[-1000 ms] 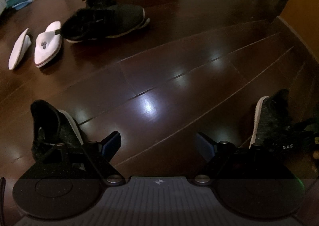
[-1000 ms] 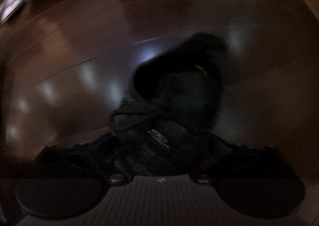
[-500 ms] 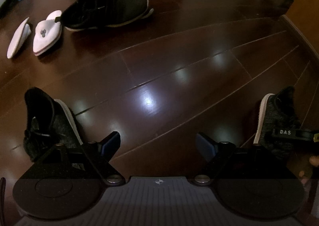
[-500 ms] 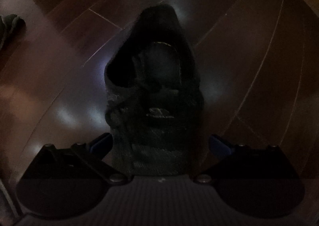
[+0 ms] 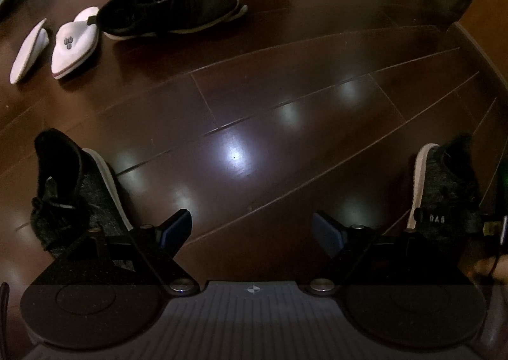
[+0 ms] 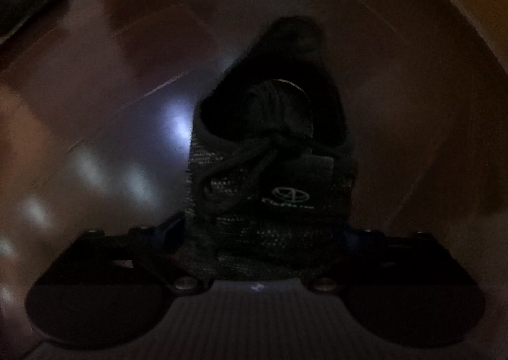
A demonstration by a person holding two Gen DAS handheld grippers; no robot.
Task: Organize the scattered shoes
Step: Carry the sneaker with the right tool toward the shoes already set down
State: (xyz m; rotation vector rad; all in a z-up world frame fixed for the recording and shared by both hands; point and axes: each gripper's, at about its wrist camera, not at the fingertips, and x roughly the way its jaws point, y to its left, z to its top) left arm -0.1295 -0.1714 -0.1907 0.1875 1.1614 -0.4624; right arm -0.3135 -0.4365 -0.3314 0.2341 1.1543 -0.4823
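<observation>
We see a dark glossy plank floor point(image 5: 285, 80) with lamp glare. Our left gripper point(image 5: 252, 226) has its fingers wide and empty; our right gripper point(image 6: 258, 233) clamps the grey knit sneaker point(image 6: 270, 169) at frame centre. Black sneakers point(image 5: 171, 7) and white slippers point(image 5: 74, 42) lie upper left.

Scattered shoes point(image 5: 171, 7) on dark floor

Dim room; ceiling-light glare spots on my dark floor point(image 5: 285, 80), fisheye bends the edges, right wrist view blurry w/ smear
</observation>
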